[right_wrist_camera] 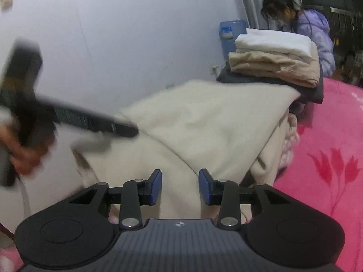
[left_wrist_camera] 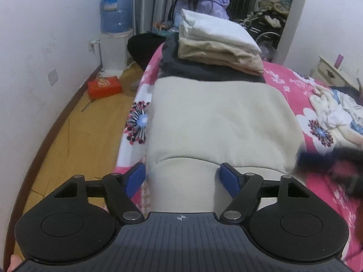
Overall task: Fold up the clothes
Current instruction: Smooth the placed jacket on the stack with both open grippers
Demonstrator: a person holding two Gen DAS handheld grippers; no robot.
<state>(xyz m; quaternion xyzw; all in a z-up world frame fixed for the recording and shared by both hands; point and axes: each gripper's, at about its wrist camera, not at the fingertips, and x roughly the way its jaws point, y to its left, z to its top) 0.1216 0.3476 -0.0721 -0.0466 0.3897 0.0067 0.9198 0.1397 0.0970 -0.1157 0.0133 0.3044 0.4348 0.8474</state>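
While its blue-padded jaws stand wide apart with nothing pinched, the left gripper (left_wrist_camera: 182, 179) straddles the near end of a cream garment (left_wrist_camera: 217, 122) lying on the pink floral blanket (left_wrist_camera: 292, 83) along the bed's left edge. Beside it, the right gripper (right_wrist_camera: 180, 187) is parted more narrowly over the same cloth, gripping nothing. Beyond the garment's far end sits a stack of folded clothes (left_wrist_camera: 217, 47): white on tan on dark grey. Past the stack, a person in a lilac hooded jacket (left_wrist_camera: 204, 2) sits near a water dispenser (left_wrist_camera: 115, 31).
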